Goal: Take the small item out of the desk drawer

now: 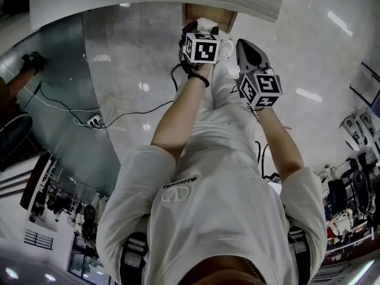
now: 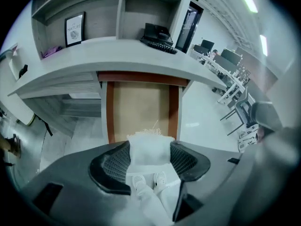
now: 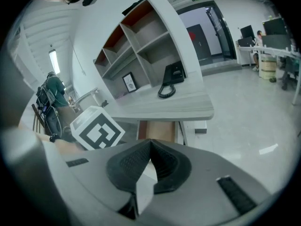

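My left gripper (image 2: 149,158) is shut on a small white item (image 2: 149,149) with a frayed far edge, pinched between the two black ribbed pads. It hangs just in front of the open wooden drawer (image 2: 141,108), whose inside looks bare. In the head view the left gripper (image 1: 203,28) with the white item (image 1: 208,24) is at the mouth of the drawer (image 1: 230,15). My right gripper (image 1: 249,53) hovers to the right of it. In the right gripper view that gripper (image 3: 150,163) is shut with nothing in it, and the drawer (image 3: 160,131) shows beyond.
The drawer hangs under a pale desk (image 2: 70,69) with shelves above, a black phone (image 2: 157,34) and a framed picture (image 2: 74,28). A power strip with cables (image 1: 94,122) lies on the glossy floor at the left. Office chairs (image 2: 244,112) stand to the right.
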{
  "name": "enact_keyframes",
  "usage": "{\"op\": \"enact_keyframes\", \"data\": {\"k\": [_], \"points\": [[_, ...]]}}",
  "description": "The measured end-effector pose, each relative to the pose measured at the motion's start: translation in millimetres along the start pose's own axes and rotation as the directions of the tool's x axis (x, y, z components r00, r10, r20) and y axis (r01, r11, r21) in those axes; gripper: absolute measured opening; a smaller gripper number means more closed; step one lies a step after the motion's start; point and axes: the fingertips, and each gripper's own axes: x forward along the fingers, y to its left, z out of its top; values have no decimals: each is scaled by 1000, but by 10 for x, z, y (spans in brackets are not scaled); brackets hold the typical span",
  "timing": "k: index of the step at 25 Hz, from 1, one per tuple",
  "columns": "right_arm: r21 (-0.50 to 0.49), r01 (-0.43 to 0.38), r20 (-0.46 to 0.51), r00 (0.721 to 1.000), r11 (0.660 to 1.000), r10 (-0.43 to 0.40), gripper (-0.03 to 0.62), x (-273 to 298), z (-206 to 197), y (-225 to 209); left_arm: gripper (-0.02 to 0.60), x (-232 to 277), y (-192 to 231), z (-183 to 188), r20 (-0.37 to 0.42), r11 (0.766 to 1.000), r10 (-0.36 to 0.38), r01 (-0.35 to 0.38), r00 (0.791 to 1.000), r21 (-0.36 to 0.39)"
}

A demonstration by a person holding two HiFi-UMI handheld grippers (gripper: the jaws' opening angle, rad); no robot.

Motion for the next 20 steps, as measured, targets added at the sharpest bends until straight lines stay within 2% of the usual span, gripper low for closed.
{"op": "enact_keyframes", "data": {"k": [11,16,20], "points": [[-50,35,87,996,998,-30,2,-238,617,153,258,-646,11,229,114,991,-72,58,991,119],[-80,38,131,991,996,-27,2,-430,975,316,258,-1128,41,388,182,984,-105,76,978,159],[-95,52,184,982,994,-33,2,-635,1275,443,258,-1583,32,471,235,970,-150,97,960,222]]}}
